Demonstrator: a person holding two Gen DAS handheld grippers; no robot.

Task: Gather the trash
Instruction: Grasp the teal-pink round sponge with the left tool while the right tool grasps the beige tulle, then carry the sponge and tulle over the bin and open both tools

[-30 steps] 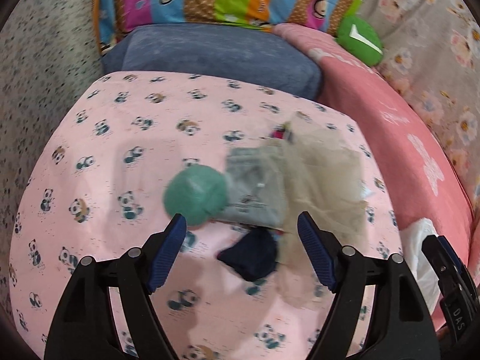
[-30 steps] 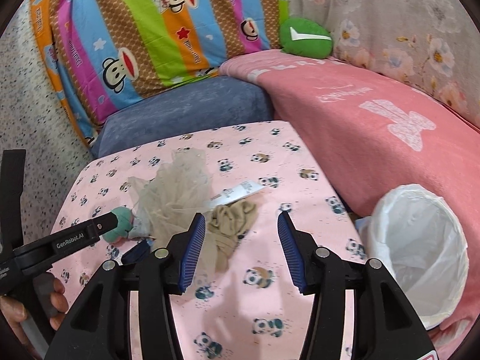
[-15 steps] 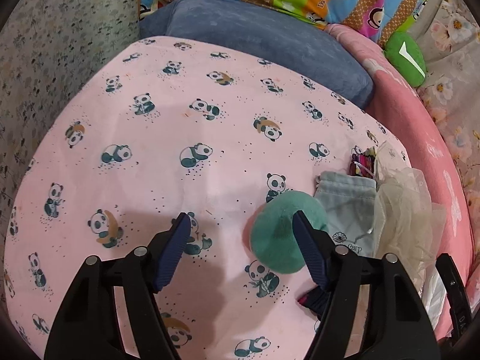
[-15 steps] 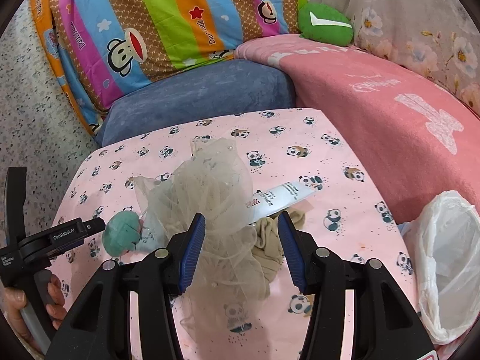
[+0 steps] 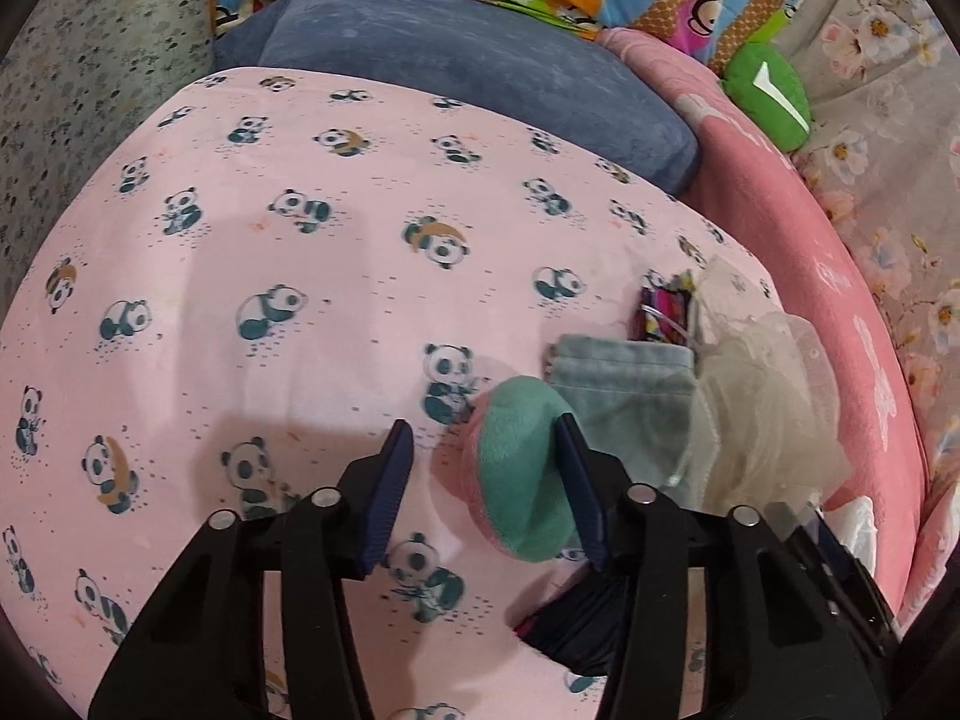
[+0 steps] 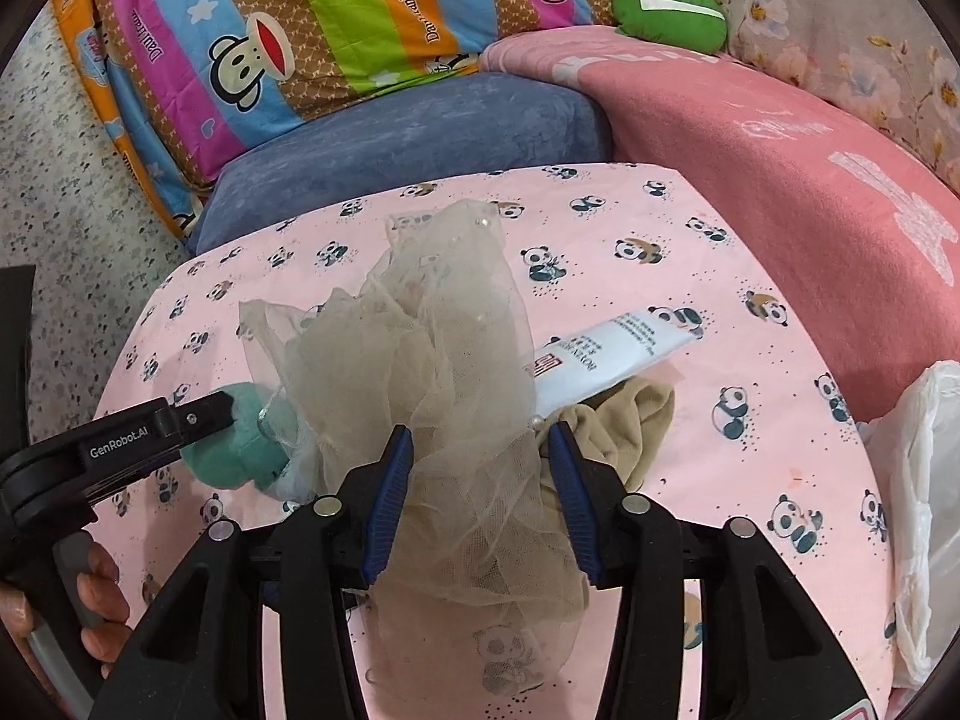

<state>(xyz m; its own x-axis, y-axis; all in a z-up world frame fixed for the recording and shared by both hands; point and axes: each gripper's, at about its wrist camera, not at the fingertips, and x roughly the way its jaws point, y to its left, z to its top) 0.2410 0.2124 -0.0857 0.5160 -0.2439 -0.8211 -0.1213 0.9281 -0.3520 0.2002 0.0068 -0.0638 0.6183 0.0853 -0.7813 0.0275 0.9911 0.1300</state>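
A teal plush ball (image 5: pixel 522 474) lies on the pink panda sheet (image 5: pixel 270 252). My left gripper (image 5: pixel 483 498) is open, its right finger touching the ball, which sits at the right side of the gap; the gripper also shows in the right wrist view (image 6: pixel 198 414). A beige tulle mesh (image 6: pixel 432 372) lies in a heap. My right gripper (image 6: pixel 480 498) is open around its near part. A white tube (image 6: pixel 606 360), a tan stocking (image 6: pixel 624 426), a grey pouch (image 5: pixel 630 396), a dark blue cloth (image 5: pixel 570 624) and a colourful wrapper (image 5: pixel 663 309) lie close by.
A white bin bag (image 6: pixel 924 510) stands at the right edge of the bed. A blue cushion (image 6: pixel 396 144), a striped monkey pillow (image 6: pixel 312 30), a pink blanket (image 6: pixel 780 144) and a green plush (image 6: pixel 666 12) lie behind.
My left gripper has swung left, then closed in on the teal ball. My right gripper has moved left and forward from the tan stocking onto the tulle mesh.
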